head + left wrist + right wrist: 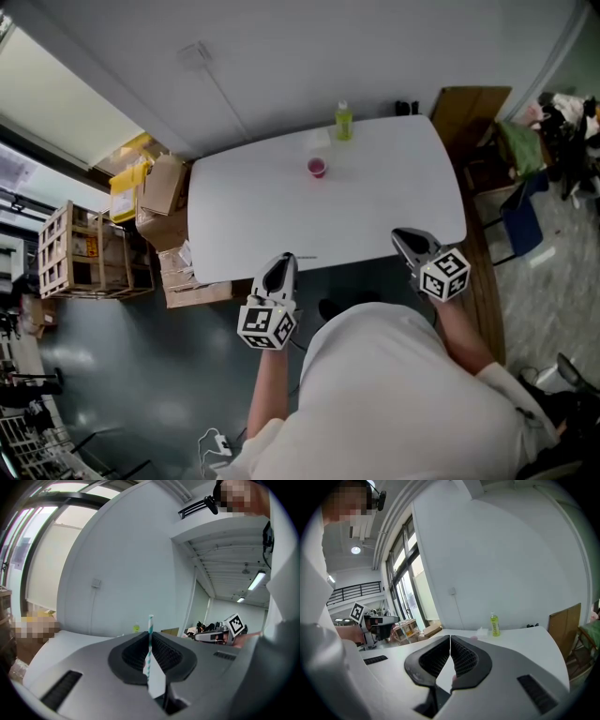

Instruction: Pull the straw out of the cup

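Left gripper view: the left tongs (150, 641) are clamped on a teal-and-white striped paper straw (150, 622), well apart from the small pink cup (317, 167) on the white worktop (394, 197). The right tongs (450, 644) are together and empty. The pull looks done; next, set the straw down.

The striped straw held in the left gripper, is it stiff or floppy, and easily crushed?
Probably fairly stiff: the straw stands straight above the fingers of the left gripper. It looks thin, perhaps paper, so hard squeezing may flatten it. Likely very light.
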